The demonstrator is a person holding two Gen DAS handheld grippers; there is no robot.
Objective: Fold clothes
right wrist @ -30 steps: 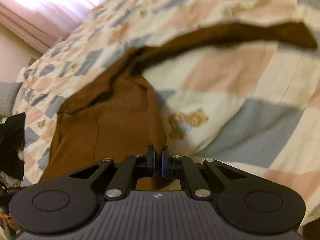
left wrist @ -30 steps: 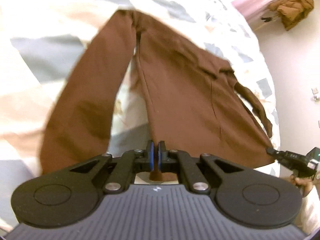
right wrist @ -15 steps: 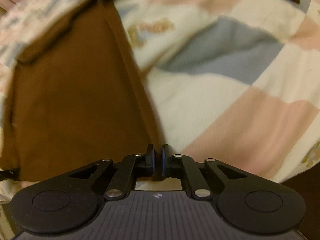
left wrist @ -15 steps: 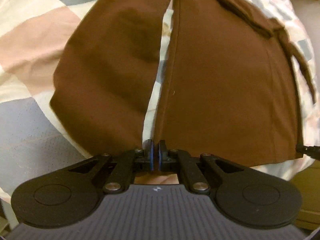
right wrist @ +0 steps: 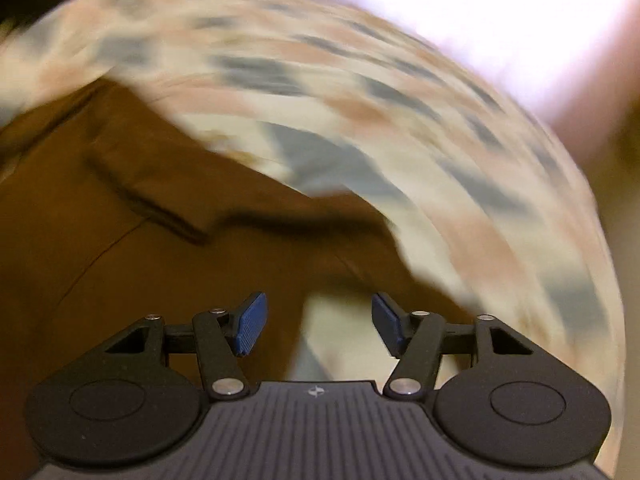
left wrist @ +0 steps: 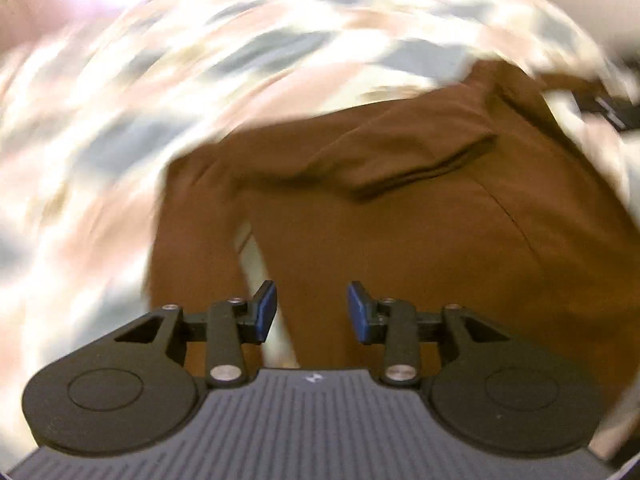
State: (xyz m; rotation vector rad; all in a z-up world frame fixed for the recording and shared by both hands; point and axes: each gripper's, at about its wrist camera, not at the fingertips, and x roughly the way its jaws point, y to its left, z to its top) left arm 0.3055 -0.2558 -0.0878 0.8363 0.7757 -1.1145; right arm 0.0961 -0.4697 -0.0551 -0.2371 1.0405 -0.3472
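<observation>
A bed covered by a patchwork quilt point(left wrist: 280, 52) of cream, pink and grey-blue squares carries a brown long-sleeved cloth garment point(left wrist: 420, 220), lying spread at the near edge, one sleeve folded across its body.

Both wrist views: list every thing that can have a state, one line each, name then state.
left hand-held gripper: open, nothing between its fingers, above the garment.
right hand-held gripper: open, holding nothing.
brown garment: lying on the bed, released, one sleeve folded across the body.
patchwork quilt: spread under the garment, heavily motion-blurred.
</observation>
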